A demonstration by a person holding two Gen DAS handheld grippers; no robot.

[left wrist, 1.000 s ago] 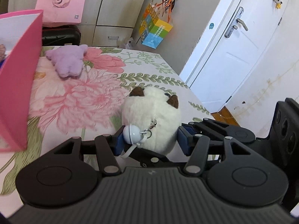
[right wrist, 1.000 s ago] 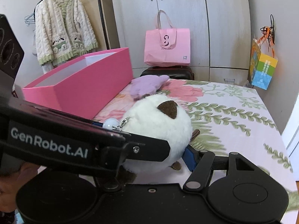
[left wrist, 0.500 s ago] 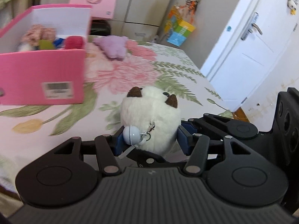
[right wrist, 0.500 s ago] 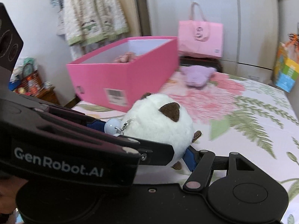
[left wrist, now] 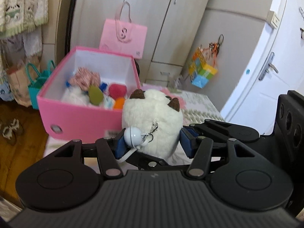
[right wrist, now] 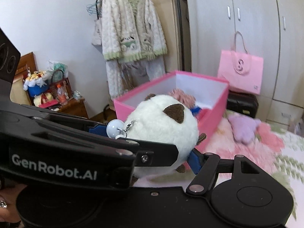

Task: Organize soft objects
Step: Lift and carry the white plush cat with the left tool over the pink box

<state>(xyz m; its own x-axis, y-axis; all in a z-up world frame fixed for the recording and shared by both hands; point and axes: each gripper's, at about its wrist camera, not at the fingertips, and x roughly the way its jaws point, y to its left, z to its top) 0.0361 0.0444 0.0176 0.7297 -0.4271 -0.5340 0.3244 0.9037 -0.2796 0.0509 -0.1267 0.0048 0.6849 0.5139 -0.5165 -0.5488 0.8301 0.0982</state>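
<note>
Between both grippers I am carrying the white plush [left wrist: 152, 121], the left gripper [left wrist: 150, 142] clamping its sides, the right gripper [right wrist: 161, 148] squeezing it too though just easing wider. I am aiming over the pink box [left wrist: 79, 117], keeping it level, clearing the rim before letting go.

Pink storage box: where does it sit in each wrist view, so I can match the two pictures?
Left wrist view: the pink storage box is left of centre, open, soft items inside, behind and left of the white plush toy.
Right wrist view: the box is at centre right, directly behind the plush.
Shared landmark: the pink shopping bag against the wardrobe, beyond the box.
</note>
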